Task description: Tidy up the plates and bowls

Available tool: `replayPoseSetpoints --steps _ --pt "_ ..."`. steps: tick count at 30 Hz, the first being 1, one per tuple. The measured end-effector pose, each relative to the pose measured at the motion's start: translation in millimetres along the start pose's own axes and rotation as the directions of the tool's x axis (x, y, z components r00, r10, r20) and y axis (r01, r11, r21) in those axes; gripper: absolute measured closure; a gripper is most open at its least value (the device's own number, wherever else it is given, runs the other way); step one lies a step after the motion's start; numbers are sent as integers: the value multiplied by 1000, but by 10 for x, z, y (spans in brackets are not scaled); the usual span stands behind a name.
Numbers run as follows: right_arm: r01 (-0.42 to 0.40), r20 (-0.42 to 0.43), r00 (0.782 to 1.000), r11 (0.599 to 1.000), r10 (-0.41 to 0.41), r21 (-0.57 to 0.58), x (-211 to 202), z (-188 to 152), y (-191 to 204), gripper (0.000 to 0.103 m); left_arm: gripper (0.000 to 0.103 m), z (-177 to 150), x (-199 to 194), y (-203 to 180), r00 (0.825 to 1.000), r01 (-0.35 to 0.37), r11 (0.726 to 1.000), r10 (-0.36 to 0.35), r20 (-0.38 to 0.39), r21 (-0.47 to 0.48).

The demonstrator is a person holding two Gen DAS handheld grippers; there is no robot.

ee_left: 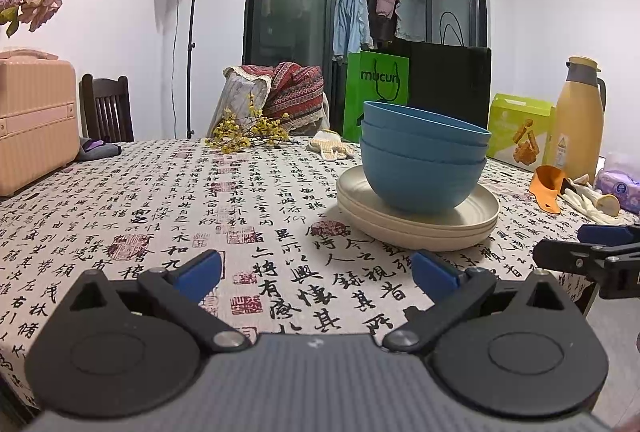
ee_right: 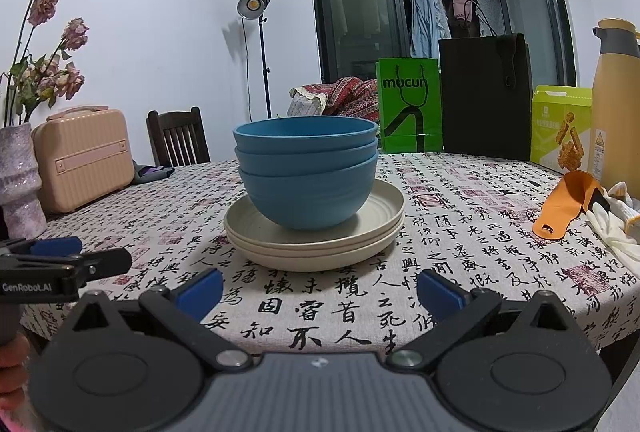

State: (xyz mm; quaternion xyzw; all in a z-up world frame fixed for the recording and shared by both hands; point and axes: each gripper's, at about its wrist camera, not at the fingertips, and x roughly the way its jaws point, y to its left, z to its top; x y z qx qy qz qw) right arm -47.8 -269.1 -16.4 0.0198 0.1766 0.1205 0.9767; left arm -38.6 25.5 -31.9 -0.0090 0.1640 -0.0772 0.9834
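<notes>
Three blue bowls (ee_right: 306, 172), "mucun" bag (ee_right: 408, 104)

The blue bowls (ee_right: 306, 168) before you look like matt, smooth plastic, and the cream plates (ee_right: 320, 232) under them share that dull finish, with fine ridges ringing the top plate's inner wall. The tablecloth (ee_right: 460, 232) is woven cloth — slightly coarse, printed with black characters and red seals. Your left gripper (ee_left: 316, 272) and right gripper (ee_right: 320, 290) show matt black plastic arms, smooth blue pads (ee_left: 200, 272), bright metal pivot pins and a ribbed grey body. The green bag (ee_right: 408, 104) is glossy paper, the black bag (ee_right: 486, 96) matt paper. The chair (ee_right: 178, 136) is dark wood, the suitcase (ee_right: 84, 160) ribbed hard plastic — faint sheen.
</notes>
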Motion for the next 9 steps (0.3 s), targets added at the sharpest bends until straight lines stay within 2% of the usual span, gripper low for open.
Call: replayPoseSetpoints --steps 9 --pt "1 -3 1000 1000 -1 0 2 2 7 0 0 17 0 -3 1000 4 1000 -4 6 -3"
